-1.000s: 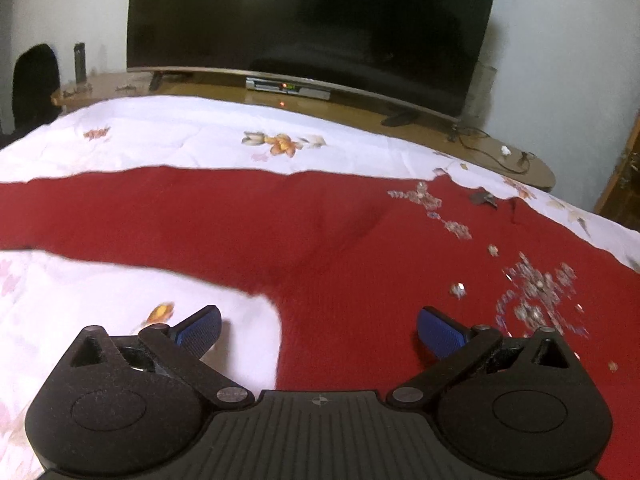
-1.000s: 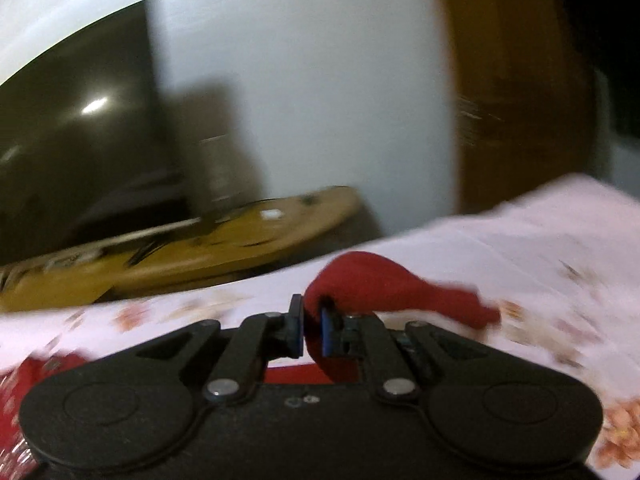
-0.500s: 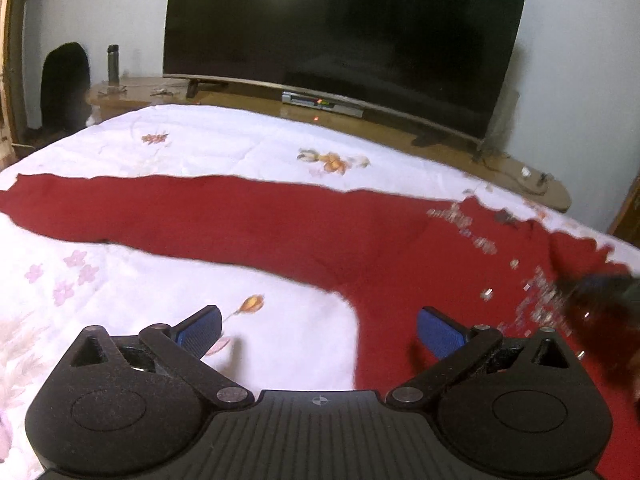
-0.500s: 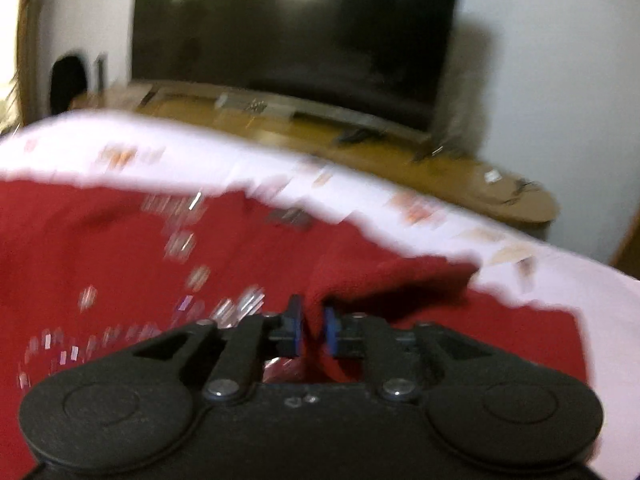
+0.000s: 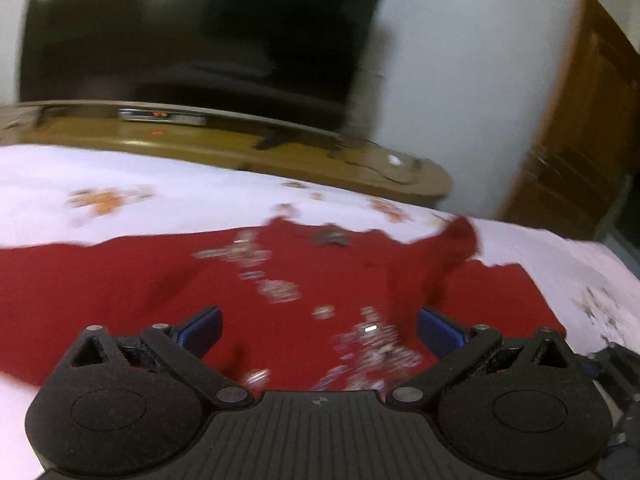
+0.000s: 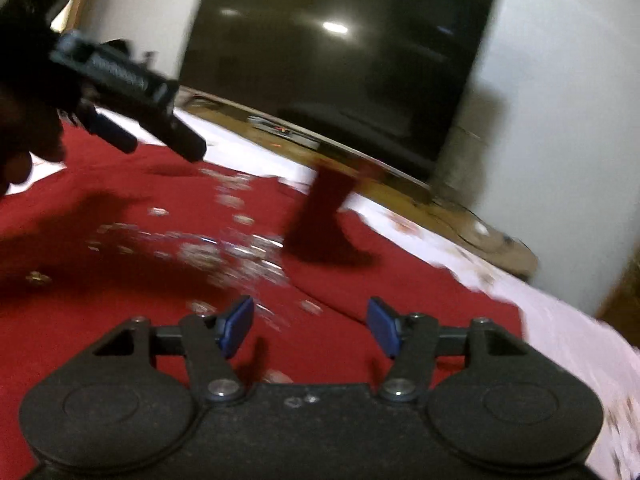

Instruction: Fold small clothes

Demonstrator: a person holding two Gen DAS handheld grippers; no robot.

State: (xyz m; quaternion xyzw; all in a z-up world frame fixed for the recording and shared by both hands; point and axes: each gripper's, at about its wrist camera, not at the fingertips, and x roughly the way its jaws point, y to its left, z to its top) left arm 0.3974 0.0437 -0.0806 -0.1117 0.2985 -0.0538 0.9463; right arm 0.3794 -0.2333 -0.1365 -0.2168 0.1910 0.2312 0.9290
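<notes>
A red knit top [image 5: 280, 280] with shiny sequins [image 5: 372, 344] lies spread on the white floral bedspread [image 5: 180, 200]. My left gripper [image 5: 320, 330] hovers open over its chest with nothing between the blue pads. It also shows at the upper left of the right wrist view, where a hand [image 6: 24, 128] holds the left gripper [image 6: 160, 148]. My right gripper [image 6: 311, 324] is opening above the red top [image 6: 120, 320], and its jaws are empty. The loose red sleeve [image 6: 320, 216] hangs blurred in the air ahead, apart from the pads. The left wrist view shows the sleeve [image 5: 452, 248] at the right.
A large dark television [image 5: 200, 40] stands on a long wooden bench [image 5: 280, 152] beyond the bed's far edge. A brown wooden door [image 5: 580, 140] is at the right. White bedspread [image 6: 560, 320] runs along the garment's right side.
My right gripper swung the pinched sleeve over the top's body, then opened and let it go. My left gripper travelled from the left sleeve side to over the sequinned chest, staying open.
</notes>
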